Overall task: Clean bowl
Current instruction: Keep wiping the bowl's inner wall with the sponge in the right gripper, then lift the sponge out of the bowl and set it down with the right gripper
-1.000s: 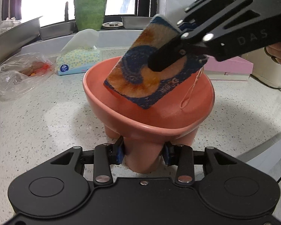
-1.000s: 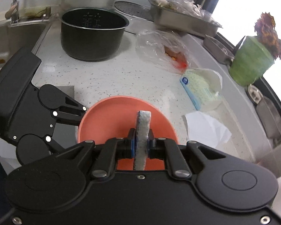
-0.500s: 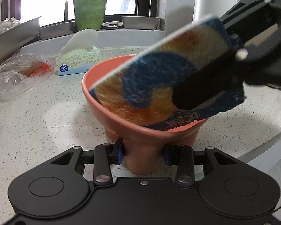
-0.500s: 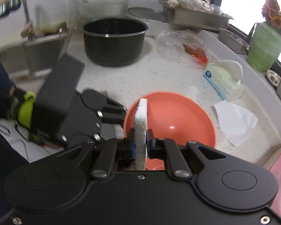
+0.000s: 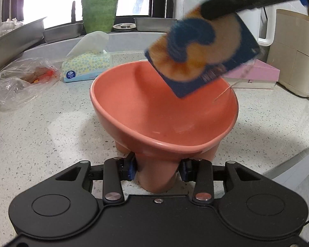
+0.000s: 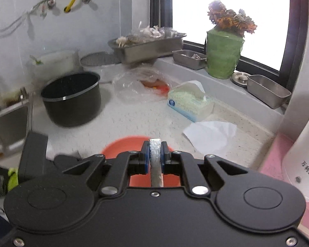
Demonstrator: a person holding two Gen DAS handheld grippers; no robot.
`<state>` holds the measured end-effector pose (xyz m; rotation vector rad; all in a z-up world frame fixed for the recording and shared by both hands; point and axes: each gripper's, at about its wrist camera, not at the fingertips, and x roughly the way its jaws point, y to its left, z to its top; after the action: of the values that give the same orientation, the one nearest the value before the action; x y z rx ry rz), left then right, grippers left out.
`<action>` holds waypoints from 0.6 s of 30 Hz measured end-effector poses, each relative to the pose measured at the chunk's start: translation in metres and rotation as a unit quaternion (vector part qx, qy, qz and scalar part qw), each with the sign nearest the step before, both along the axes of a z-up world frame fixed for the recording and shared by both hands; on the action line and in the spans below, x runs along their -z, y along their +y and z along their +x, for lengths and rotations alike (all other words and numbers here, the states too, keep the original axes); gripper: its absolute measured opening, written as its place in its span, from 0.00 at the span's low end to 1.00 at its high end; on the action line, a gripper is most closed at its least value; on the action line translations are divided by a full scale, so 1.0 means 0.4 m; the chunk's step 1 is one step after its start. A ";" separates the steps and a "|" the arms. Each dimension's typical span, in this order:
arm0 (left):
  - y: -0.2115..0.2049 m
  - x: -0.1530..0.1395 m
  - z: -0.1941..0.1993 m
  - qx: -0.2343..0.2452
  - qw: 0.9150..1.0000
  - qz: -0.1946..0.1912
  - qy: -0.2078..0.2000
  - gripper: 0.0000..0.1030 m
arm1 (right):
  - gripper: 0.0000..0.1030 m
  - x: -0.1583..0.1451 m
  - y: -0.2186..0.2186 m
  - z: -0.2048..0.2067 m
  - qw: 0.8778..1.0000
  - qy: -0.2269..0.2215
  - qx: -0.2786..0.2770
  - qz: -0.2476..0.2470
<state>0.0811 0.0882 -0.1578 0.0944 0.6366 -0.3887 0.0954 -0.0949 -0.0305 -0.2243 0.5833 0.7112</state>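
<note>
— Bowl [image 5: 164, 111] stands on the counter [image 5: 51, 123]. Why is it gripped so low?

— The left gripper [image 5: 157, 169] clamps one foot of it, so it cannot slide during wiping.

— And the sponge [image 5: 201, 55]?

— The right gripper [image 6: 155, 154] pinches it by its thin sides and holds it above the far rim, apart from the inside.

— Is there room?

— The cavity is open; the tissue box [image 5: 86, 65] and pink box [image 5: 257, 74] stand behind, near.

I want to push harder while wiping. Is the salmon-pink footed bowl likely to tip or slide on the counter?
Probably not now: the left gripper is clamped on one stubby foot of the salmon-pink footed bowl. Ungripped, the wide top over narrow feet might tip under a rim push. The speckled stone counter looks smooth, so sliding seems possible.
</note>
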 end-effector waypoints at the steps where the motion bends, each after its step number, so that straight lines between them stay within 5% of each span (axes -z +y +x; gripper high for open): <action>1: 0.000 0.000 -0.002 0.000 1.000 0.000 0.000 0.38 | 0.11 0.011 -0.008 -0.004 1.000 0.004 0.001 -0.005; 10: 0.000 0.002 -0.008 -0.003 1.000 0.000 0.001 0.38 | 0.11 0.011 -0.053 -0.071 1.000 0.014 0.008 0.019; 18: 0.000 0.003 -0.009 -0.005 1.000 -0.001 0.001 0.38 | 0.11 -0.027 -0.086 -0.078 0.990 -0.095 0.102 -0.021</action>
<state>0.0775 0.0883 -0.1589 0.0876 0.6390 -0.3792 0.0642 -0.1293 -0.0195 -0.2650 0.4323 0.4738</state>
